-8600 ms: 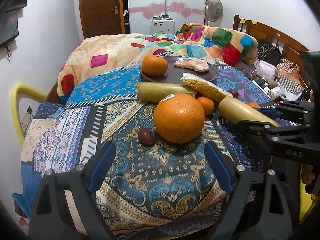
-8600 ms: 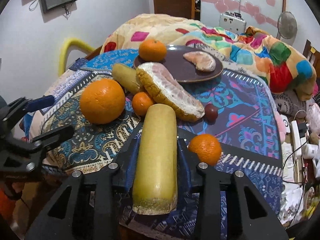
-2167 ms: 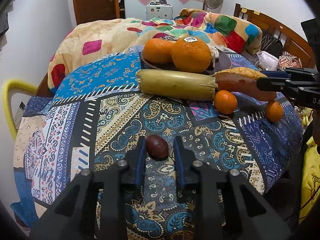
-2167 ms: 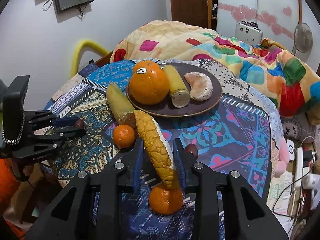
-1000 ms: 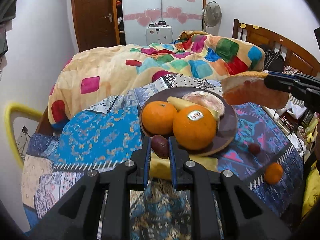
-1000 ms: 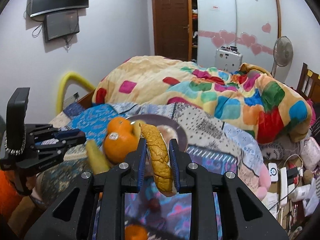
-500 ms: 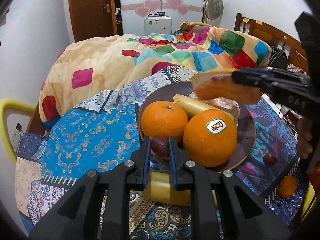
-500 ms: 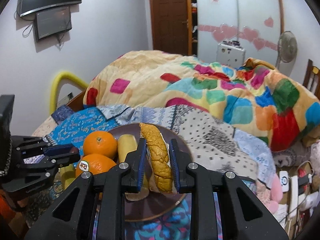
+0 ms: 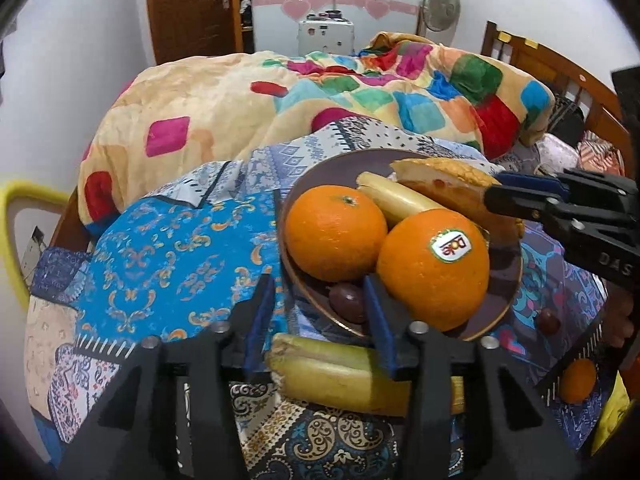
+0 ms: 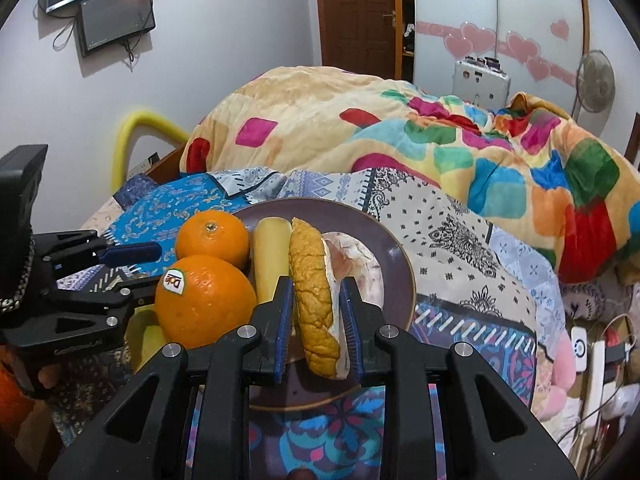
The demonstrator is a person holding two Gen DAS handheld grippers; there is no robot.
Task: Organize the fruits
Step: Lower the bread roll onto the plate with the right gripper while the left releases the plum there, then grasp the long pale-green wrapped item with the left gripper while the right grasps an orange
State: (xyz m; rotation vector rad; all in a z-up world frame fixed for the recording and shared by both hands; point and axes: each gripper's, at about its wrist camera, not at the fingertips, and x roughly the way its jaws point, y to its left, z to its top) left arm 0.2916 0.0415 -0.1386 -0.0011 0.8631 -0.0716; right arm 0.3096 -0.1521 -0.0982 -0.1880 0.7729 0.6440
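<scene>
A dark plate holds two oranges, a yellow cane piece and a peeled wedge. My left gripper is open at the plate's near rim; the small dark plum lies on the plate between its jaws, released. My right gripper has parted slightly around the pomelo slice, which rests on the plate beside the cane piece.
A second cane piece lies on the patterned cloth just below the plate. A small tangerine and another plum lie to the right. A colourful quilt is heaped behind the plate.
My left gripper has lowered to the plate rim and opened, letting go of the plum. My right gripper has lowered the pomelo slice onto the plate and its jaws have loosened.
</scene>
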